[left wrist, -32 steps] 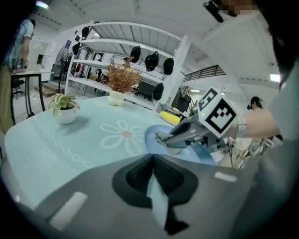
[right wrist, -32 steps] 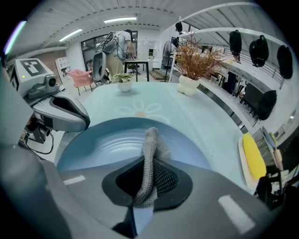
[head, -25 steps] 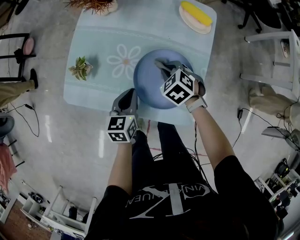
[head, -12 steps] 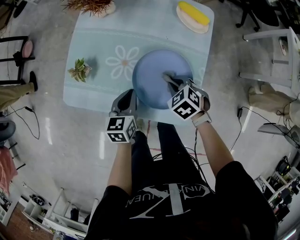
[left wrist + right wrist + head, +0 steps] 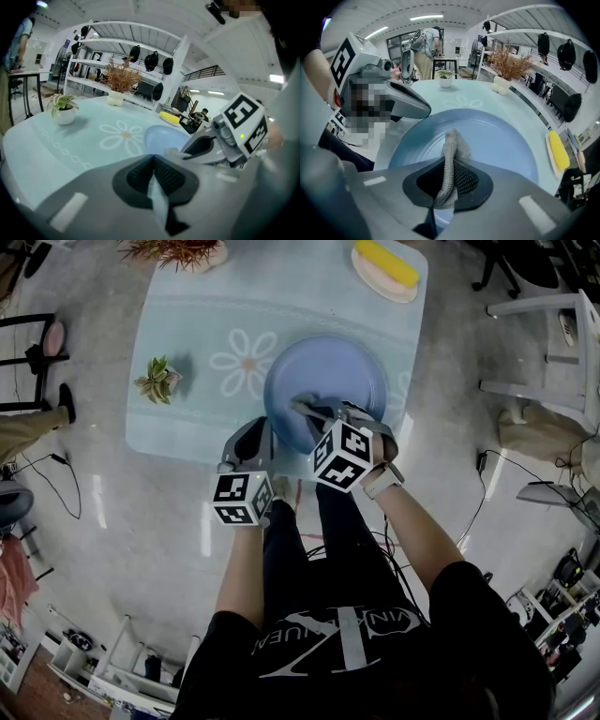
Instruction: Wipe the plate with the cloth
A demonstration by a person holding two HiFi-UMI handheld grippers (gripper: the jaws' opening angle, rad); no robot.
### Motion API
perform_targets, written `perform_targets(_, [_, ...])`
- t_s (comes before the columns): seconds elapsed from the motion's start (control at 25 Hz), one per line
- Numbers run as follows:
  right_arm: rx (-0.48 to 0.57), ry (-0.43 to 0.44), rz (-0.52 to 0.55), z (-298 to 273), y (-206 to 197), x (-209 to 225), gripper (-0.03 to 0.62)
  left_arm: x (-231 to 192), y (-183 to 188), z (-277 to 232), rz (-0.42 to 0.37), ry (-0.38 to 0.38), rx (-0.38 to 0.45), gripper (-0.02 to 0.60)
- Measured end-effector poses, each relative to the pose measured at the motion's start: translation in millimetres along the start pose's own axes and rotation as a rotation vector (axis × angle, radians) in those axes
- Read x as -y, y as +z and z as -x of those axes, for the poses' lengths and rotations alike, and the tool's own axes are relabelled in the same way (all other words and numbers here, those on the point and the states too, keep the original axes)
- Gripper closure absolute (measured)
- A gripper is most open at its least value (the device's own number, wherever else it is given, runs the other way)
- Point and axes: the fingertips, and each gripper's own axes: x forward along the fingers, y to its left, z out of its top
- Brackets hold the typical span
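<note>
right gripper point(image 5: 449, 176): jaws pinching the cloth, which stands upright between the pads and pokes out past their tips
cloth point(image 5: 451, 150): grey knit fabric gathered into a narrow wad; its free end rests on the plate just ahead of the right jaws
plate point(image 5: 506, 140): round, pale blue, lying flat directly ahead of and below the right jaws; in the head view the cloth meets its near-left part
left gripper point(image 5: 152, 169): jaws pressed together; a thin pale strip shows in the seam below the pads, and what it is cannot be told
plate, from the left jaws: just beyond the tips and slightly to their right; whether the tips touch its rim cannot be told
right gripper, from the left jaws: ahead and to the right, reaching over the plate's near side
table point(image 5: 187, 418): pale blue-green top bearing the plate; the left jaws sit at its near edge
flower pattern point(image 5: 246, 362): white petals with an orange centre, printed on the table ahead of the left jaws, just beside the plate
small potted plant point(image 5: 157, 379): ahead and well to the left of the left jaws, apart from the plate
dried plant point(image 5: 121, 77): in a white pot at the table's far edge, far ahead of the left jaws
oval dish point(image 5: 382, 285): holds a long yellow object, at the far corner ahead and right of the right jaws, well apart from the plate
</note>
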Motion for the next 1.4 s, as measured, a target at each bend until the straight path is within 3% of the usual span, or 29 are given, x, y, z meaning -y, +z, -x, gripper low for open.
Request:
perform_targets(0.48, [0.04, -0.044, -0.077, -11, 17, 35, 0.554, 0, -1, 0, 0.002, 0.007, 0.009, 0.581])
perform_targets(1.12, [-0.029, -0.136, -0.161, 12, -36, 57, 0.554, 1, -1, 2, -0.009, 0.016, 0.005, 0.581])
perform_targets(1.4, [-0.075, -0.169, -0.143, 23, -56, 56, 0.554, 13, -2, 5, -0.027, -0.046, -0.036, 0.581])
